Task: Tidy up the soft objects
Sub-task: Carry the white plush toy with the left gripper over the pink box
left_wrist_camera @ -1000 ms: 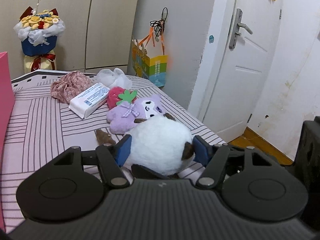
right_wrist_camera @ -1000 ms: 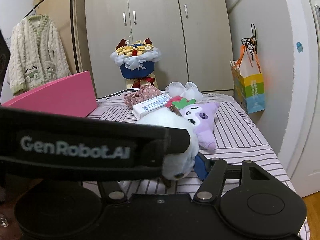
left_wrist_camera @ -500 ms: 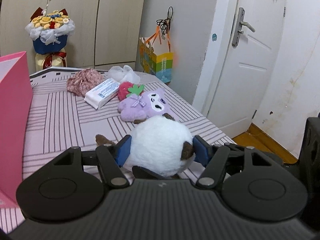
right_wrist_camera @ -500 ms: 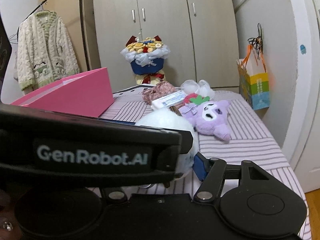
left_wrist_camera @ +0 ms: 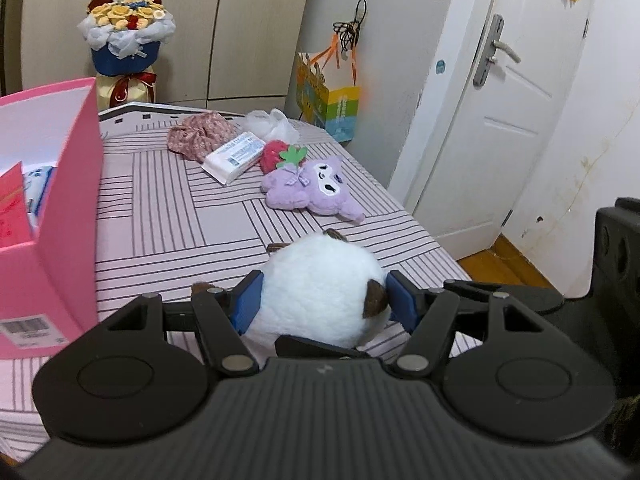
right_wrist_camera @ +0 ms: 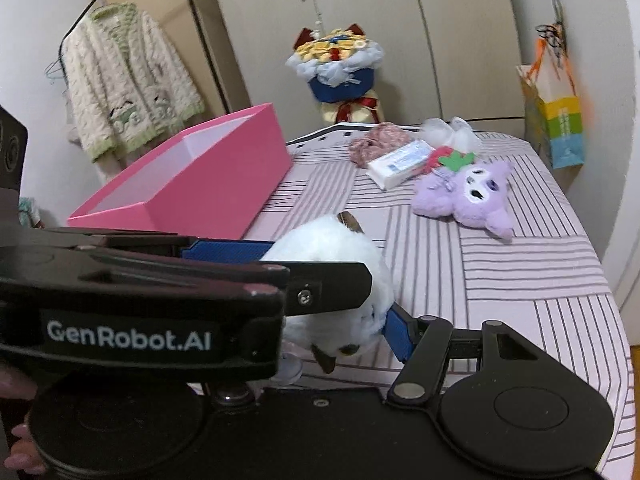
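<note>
Both grippers are clamping the white plush (left_wrist_camera: 320, 288): left gripper (left_wrist_camera: 322, 300) squeezing its sides, right gripper (right_wrist_camera: 352, 312) gripping it too, above the near bed (left_wrist_camera: 160, 208). The pink box (left_wrist_camera: 60, 184) is sitting left, seemingly the destination; purple plush (left_wrist_camera: 316, 190), strawberry (left_wrist_camera: 274, 152), tissue pack (left_wrist_camera: 234, 156) and floral cloth (left_wrist_camera: 200, 138) are lying far right, waiting

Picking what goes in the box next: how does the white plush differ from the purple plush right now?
The white plush is round, white with brown patches, and clamped in both sets of jaws; the purple plush is flatter, lilac with a white face, and lies loose on the striped bed, farther away beside the strawberry toy. Both are soft toys outside the pink box.
</note>
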Tool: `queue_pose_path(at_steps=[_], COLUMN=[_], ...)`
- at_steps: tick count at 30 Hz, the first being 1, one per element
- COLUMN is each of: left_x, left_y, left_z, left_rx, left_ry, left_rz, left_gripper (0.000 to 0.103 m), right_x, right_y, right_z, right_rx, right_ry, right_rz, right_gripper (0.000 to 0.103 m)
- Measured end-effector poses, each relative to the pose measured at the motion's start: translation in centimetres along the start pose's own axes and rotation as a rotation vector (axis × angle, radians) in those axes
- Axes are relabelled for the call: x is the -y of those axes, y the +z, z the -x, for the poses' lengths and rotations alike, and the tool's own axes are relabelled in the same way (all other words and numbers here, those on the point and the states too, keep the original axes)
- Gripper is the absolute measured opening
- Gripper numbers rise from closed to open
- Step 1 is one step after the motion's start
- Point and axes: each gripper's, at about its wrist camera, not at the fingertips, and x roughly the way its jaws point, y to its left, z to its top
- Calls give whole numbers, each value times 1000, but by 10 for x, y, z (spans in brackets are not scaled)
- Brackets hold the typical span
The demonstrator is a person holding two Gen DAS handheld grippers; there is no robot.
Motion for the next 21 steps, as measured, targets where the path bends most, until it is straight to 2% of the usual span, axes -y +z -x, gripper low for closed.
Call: queue_pose_path(at_steps=[7, 15, 21], left_x=[-3, -24, -38], left_y=[-10, -18, -12], left_z=[41, 89, 127], left_rx=[35, 69, 124], left_ry=[20, 74, 114], left_rz=[2, 78, 112], left_gripper=[66, 66, 66], right_x=[-30, -74, -106], right_y=[4, 11, 30], right_z=[20, 27, 34], right_rx=[-16, -46, -37], right_ry=[46, 115, 175], right_rz=[67, 156, 225], right_gripper=[68, 68, 68])
